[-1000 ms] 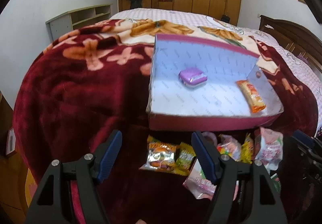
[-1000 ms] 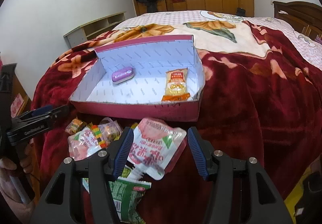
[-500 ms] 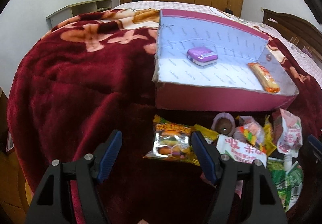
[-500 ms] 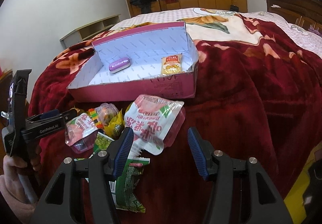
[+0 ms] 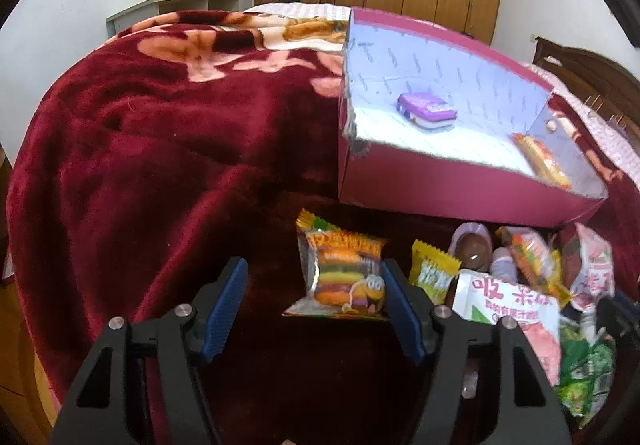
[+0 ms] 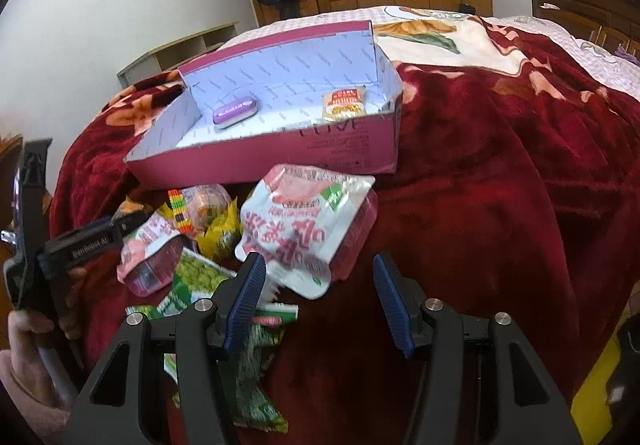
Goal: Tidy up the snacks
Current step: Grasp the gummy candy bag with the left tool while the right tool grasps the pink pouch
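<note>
While your left gripper (image 5: 314, 305) brackets the burger-gummy packet (image 5: 345, 276) and your right gripper (image 6: 320, 295) the pink jelly pouch (image 6: 310, 231), both jaws wide open and empty, the remaining snacks lie heaped on the bed before the pink box (image 6: 344, 155), presumably awaiting transfer.
</note>
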`<state>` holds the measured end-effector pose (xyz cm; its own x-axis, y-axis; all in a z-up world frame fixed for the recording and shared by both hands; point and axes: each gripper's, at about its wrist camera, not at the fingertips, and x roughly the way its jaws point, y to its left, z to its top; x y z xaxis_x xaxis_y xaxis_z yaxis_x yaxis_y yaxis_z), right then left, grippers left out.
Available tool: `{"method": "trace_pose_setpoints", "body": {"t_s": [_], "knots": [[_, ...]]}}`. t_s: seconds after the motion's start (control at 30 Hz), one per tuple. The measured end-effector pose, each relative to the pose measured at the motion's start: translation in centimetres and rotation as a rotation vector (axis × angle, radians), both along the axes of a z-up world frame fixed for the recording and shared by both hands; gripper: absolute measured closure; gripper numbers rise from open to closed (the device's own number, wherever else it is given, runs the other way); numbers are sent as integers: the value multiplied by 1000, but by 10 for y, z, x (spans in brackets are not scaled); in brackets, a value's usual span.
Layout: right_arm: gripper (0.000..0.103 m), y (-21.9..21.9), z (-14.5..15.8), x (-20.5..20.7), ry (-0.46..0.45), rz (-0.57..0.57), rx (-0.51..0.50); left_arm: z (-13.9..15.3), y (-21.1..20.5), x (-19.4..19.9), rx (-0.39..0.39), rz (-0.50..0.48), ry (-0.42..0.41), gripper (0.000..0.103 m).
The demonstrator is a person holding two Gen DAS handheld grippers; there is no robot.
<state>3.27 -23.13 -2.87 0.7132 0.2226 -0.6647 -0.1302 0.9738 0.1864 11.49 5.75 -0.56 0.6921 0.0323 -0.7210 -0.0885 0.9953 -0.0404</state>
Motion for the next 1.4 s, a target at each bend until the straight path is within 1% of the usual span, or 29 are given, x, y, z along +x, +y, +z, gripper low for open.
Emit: {"method": "trace_pose_setpoints", "body": {"t_s": [0.2,0.27,0.33,0.4,0.47,0.6,0.7,0.73,0.8,0.87,0.97,1.07,1.17,1.4], "knots": [[45,6,1,15,-27,-15,7,-5,2,3,-18,6,-1,31],[38,8,-3,23,-15,-15,25,-6,2,2,-16,8,-7,32],[35,10,-6,28,-13,-18,38,-5,1,1,-13,9,-8,32],[30,11,-10,31,-9,-13,35,-6,1,1,-17,11,-7,32],[27,10,-18,36,19,-11,45,-7,2,3,-25,10,-1,31],[27,9,-21,34,17,-14,62,-9,4,5,-42,5,3,31],[32,3,-20,28,10,-16,105,-8,4,3,-35,6,-9,32],[37,2,-19,27,5,-15,115,-8,3,2,-35,5,-13,33],[38,0,-20,22,-14,-13,133,-7,3,0,-29,6,-21,38],[41,0,-19,21,-22,-16,135,-6,4,-2,-25,10,-32,48],[42,-2,-18,20,-39,-19,149,-5,7,-2,-37,11,-27,55],[42,-4,-17,18,-49,-19,162,-3,10,-2,-54,10,-26,55],[42,-5,-14,14,-60,-27,165,1,9,-6,-45,7,-31,56],[43,-8,-4,0,-103,-42,158,19,1,-18,-41,-29,-71,56]]}}
